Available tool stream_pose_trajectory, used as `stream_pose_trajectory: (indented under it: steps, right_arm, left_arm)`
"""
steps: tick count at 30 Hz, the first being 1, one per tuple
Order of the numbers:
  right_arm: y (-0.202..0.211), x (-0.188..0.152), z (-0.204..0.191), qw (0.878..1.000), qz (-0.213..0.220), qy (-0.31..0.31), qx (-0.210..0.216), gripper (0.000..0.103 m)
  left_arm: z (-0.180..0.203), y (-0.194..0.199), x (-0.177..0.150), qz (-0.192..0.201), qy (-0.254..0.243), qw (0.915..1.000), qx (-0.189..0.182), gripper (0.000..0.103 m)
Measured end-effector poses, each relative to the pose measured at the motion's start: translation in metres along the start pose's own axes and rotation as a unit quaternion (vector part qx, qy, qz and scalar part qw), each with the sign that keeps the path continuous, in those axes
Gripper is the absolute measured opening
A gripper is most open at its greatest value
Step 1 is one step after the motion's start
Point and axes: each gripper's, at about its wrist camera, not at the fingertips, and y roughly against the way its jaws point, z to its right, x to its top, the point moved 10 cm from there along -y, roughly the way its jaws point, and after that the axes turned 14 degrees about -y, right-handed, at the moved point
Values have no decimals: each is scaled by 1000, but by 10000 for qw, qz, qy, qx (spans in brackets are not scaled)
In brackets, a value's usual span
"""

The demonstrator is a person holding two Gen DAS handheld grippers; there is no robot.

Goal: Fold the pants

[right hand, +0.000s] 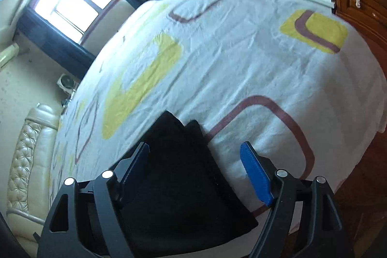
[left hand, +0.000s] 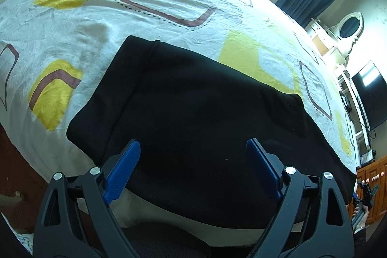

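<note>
Spread across the near part of the bed (left hand: 169,6), flat on the patterned cover: the pants (left hand: 193,113), black, lying as a broad panel with one seam running up its left side in the left view. In the right view, a narrower end of the pants (right hand: 179,173) reaching away to two stacked corners, so probably folded once already; cannot tell which end is waist and which is hems.

Left gripper (left hand: 193,154) wide, nothing held, poised over the near edge. Right gripper (right hand: 194,158) wide too, empty, straddling the cloth's right border; whether the pads touch the fabric is not clear.

Judged as the step in hand: taking hold for the next fold.

- Pinch both layers at the edge, not the top one alone.
- Keep the two grips level and well apart, so the edge lifts straight.
- Carry the edge over low and lay it on the far edge, corners matched.
- Smooth out before letting go; soft knit may slump and wrinkle.
</note>
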Motion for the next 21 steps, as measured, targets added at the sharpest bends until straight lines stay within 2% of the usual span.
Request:
stream_pose_trajectory:
  steps: [2, 4, 5, 6, 8, 11, 15, 17, 21]
  right_arm:
    - [-4, -12, -3, 9996, -104, 214, -162, 78]
    - [-11, -31, -14, 9967, -453, 606, -305, 73]
    - [-12, -42, -17, 9933, -465, 867, -599, 63]
    - [-13, -47, -18, 9904, -494, 1019, -798, 47]
    - [-11, -55, -27, 9911, -698, 960, -607, 18]
    - [3, -50, -40, 9827, -339, 1497, -1037, 17]
    - [-3, -46, -29, 9794, -260, 1359, -1474, 17]
    - [-4, -44, -35, 9809, -187, 1289, -1445, 17]
    - [18, -42, -62, 9911, -168, 982, -880, 17]
  left_arm:
    - [-8, -1, -1, -26, 83, 10000, -11, 89]
    - [-11, -2, 0, -10, 71, 10000, -51, 89]
    - [-11, -3, 0, -17, 34, 10000, -57, 89]
    - [-11, -4, 0, -25, -15, 10000, -53, 90]
    - [-8, -7, 0, -103, -133, 9998, -106, 95]
    - [-7, -8, 2, -144, -211, 9996, -77, 95]
    - [-9, -9, 4, -158, -158, 9995, -224, 95]
    - [-10, -9, 4, -185, -166, 9992, -321, 95]
    - [-11, -14, 3, -311, -253, 9981, -468, 98]
